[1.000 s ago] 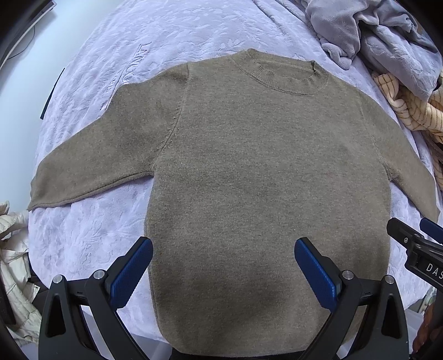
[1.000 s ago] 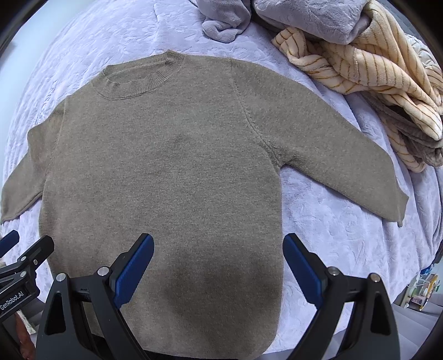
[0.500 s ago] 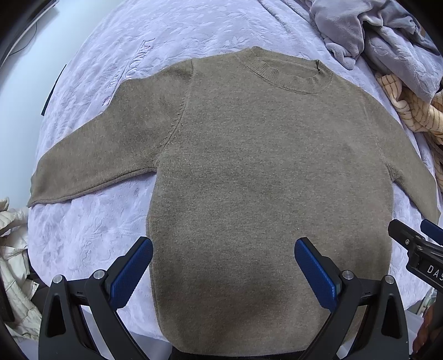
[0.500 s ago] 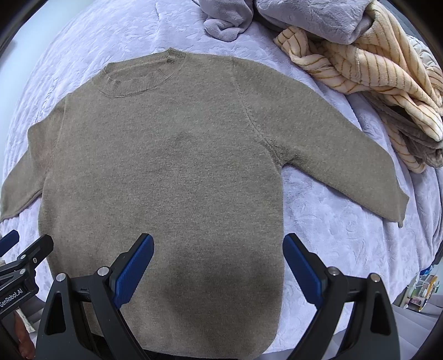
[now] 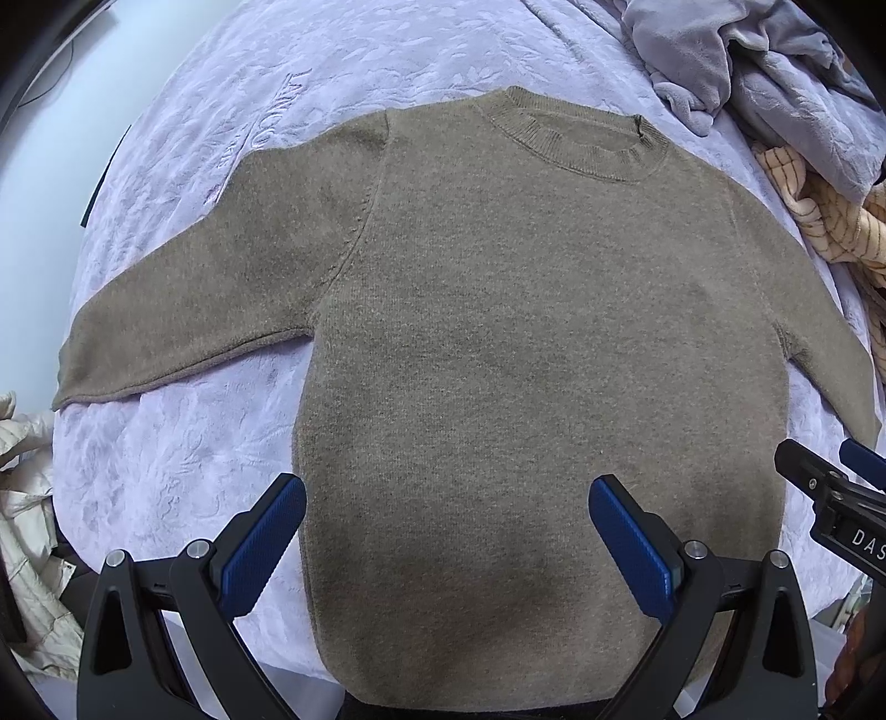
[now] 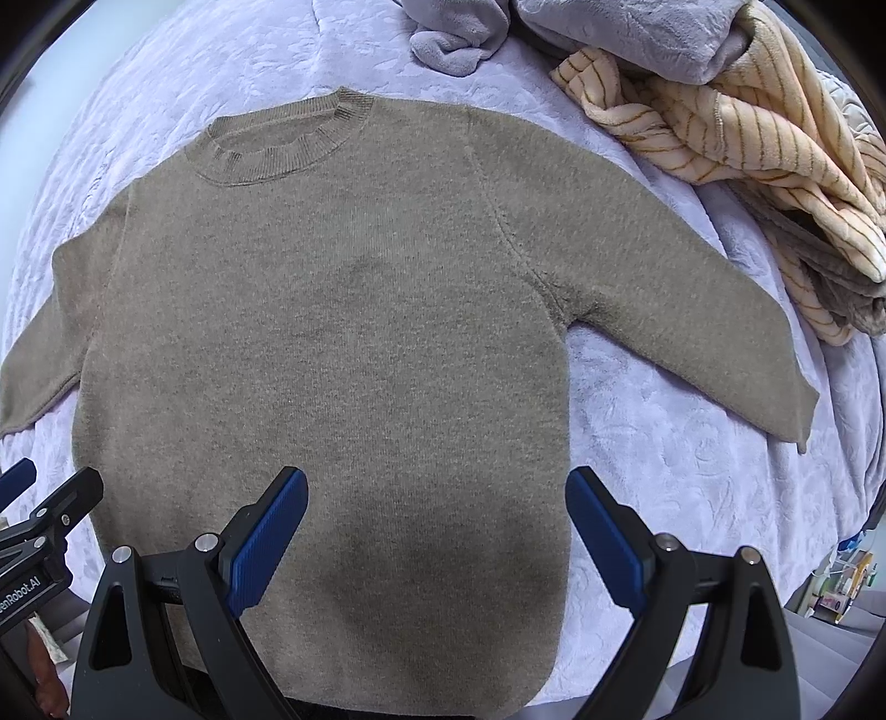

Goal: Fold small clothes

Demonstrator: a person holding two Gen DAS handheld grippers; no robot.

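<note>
A small olive-brown knit sweater (image 5: 498,354) lies flat and face up on a lavender bedspread (image 5: 183,459), both sleeves spread out, collar at the far side. It also fills the right wrist view (image 6: 343,343). My left gripper (image 5: 446,520) hovers wide open above the sweater's lower hem, left of centre. My right gripper (image 6: 437,509) hovers wide open above the hem, right of centre. Neither holds anything. The right gripper shows at the right edge of the left wrist view (image 5: 830,498); the left gripper shows at the left edge of the right wrist view (image 6: 39,526).
A grey fleece garment (image 6: 476,33) and a cream striped blanket (image 6: 747,144) are piled at the far right of the bedspread (image 6: 692,454). A pale padded garment (image 5: 22,498) hangs off the left bed edge. The near bed edge lies under the grippers.
Both grippers have drifted slightly back toward the hem, so the sweater sits a little lower in view. The sweater itself has not moved.
</note>
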